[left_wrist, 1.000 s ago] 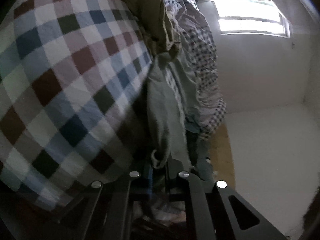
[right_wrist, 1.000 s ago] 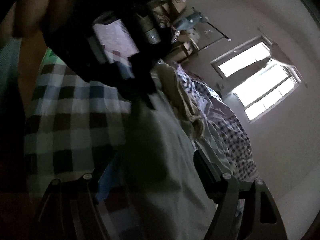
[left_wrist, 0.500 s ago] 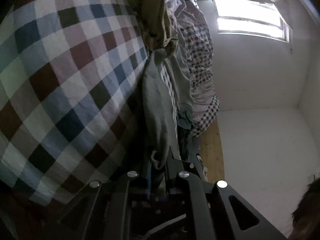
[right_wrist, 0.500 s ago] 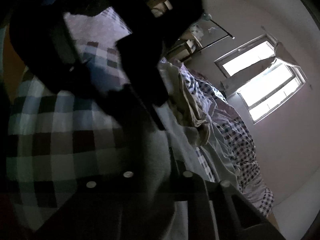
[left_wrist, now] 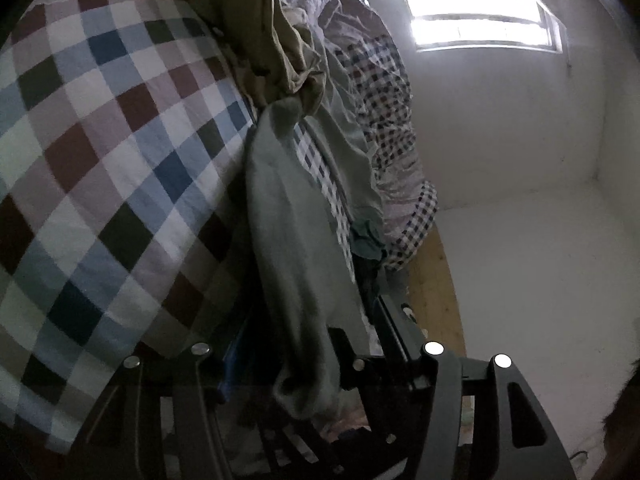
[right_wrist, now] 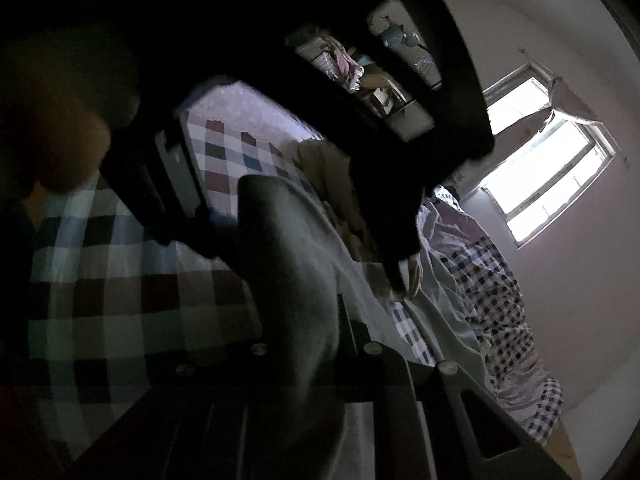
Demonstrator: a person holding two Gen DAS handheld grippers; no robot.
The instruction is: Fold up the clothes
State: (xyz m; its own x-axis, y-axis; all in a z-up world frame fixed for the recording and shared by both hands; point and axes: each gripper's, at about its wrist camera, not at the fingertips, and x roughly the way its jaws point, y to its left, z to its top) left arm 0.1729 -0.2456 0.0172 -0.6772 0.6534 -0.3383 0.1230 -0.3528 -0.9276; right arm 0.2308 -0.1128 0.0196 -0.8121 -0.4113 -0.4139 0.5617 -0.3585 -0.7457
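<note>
My left gripper (left_wrist: 316, 364) has spread wide since a moment ago, the grey-green garment (left_wrist: 288, 240) hanging loosely between its fingers; my right gripper (right_wrist: 320, 344) is clamped on the same cloth. The checked bedspread (left_wrist: 100, 160) lies open left; heaped clothes (left_wrist: 360, 100) crowd the bed's right edge

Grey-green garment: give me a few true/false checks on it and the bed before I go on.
1. The grey-green garment runs between the fingers of the left hand-held gripper. True.
2. The bed cover is plain white. False: it is checked in blue, maroon, dark green and white.
3. An olive garment lies bunched beyond the grey-green one. True.
4. The window is dark. False: it is bright with daylight.
</note>
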